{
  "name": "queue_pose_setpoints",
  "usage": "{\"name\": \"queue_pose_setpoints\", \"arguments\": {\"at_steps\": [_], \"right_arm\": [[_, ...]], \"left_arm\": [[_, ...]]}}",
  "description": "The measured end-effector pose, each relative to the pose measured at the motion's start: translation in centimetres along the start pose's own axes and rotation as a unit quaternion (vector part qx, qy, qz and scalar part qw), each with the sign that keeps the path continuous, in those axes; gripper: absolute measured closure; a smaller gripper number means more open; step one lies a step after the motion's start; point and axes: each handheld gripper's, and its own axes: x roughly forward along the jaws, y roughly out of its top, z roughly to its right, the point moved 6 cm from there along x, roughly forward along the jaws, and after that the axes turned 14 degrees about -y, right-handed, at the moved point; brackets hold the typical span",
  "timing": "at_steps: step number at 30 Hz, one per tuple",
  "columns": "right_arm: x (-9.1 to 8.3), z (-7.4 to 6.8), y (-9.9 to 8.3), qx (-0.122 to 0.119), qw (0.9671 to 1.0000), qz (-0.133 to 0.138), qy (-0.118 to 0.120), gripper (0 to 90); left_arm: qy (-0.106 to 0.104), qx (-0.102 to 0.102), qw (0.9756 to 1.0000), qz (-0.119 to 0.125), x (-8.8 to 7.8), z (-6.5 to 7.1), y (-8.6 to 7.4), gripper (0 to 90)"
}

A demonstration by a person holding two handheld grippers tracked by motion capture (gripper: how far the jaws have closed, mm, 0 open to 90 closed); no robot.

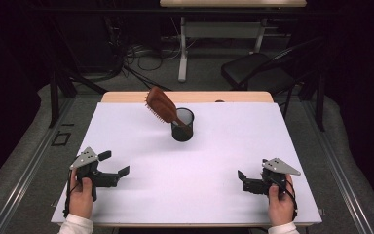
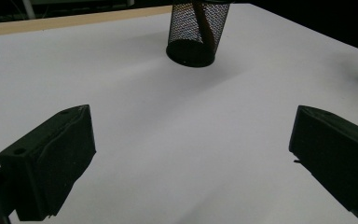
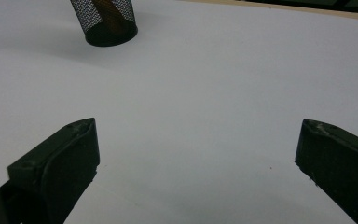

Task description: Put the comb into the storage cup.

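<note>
Two grippers rested low over the white worktop (image 1: 224,161) near its front edge, the left gripper (image 1: 114,165) toward the front left corner and the right gripper (image 1: 242,176) toward the front right corner, each with jaws spread wide and holding nothing. Well apart from both, near the middle of the far edge, stood a black mesh cup (image 1: 182,125). A brown hairbrush (image 1: 161,105) leaned in it, handle down, bristled head tilted out toward the far left.
</note>
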Motion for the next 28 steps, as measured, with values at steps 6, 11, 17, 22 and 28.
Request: {"name": "queue_pose_setpoints", "arguments": {"at_steps": [6,11,17,22,28], "right_arm": [[0.16,0.04,-0.16,0.000,1.0000,0.000,-0.001,0.0],[0.27,0.14,-0.30,0.002,1.0000,-0.003,-0.001,0.0],[0.35,0.18,-0.42,0.003,1.0000,-0.006,-0.001,0.0],[0.50,0.16,-0.54,0.003,1.0000,-0.009,0.000,0.0],[0.48,0.27,-0.58,0.003,0.9999,-0.011,-0.001,0.0]], "left_arm": [[0.001,0.000,1.0000,0.005,-0.09,-0.13,-0.05,0.4],[0.001,-0.004,1.0000,0.004,-0.02,-0.24,-0.18,0.4],[0.000,-0.006,1.0000,0.003,0.04,-0.30,-0.28,0.4],[-0.002,-0.011,0.9999,0.005,0.02,-0.42,-0.37,0.4],[-0.001,-0.014,0.9999,0.007,-0.04,-0.45,-0.35,0.4]]}}
